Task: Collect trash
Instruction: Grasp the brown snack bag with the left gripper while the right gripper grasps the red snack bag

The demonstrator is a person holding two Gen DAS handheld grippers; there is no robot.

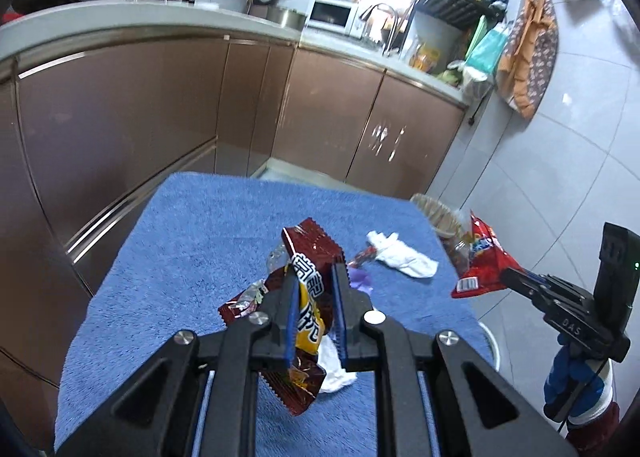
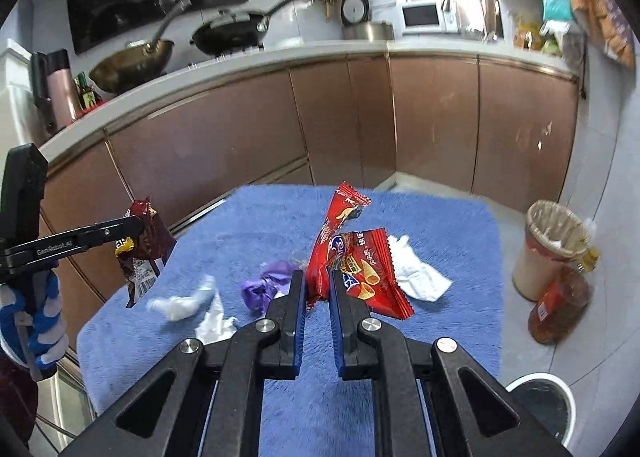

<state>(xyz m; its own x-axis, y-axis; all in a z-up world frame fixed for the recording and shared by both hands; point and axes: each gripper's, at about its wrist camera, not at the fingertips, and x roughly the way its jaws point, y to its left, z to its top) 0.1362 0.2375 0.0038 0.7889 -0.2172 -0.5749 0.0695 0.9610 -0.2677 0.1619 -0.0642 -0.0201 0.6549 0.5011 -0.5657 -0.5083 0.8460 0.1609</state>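
My left gripper (image 1: 313, 271) is shut on a dark red snack wrapper (image 1: 310, 257) and holds it above the blue towel (image 1: 192, 225); it also shows in the right wrist view (image 2: 144, 245). My right gripper (image 2: 318, 277) is shut on a bright red snack bag (image 2: 352, 261), lifted over the towel (image 2: 440, 337); the bag shows at the right of the left wrist view (image 1: 482, 261). On the towel lie white tissues (image 2: 416, 273) (image 2: 188, 303) and a purple wrapper (image 2: 266, 285).
A lined trash bin (image 2: 548, 245) stands on the floor right of the towel-covered table, with a jar of red sauce (image 2: 560, 305) beside it. A white-rimmed bin (image 2: 544, 405) sits lower right. Brown kitchen cabinets (image 2: 280, 129) run behind.
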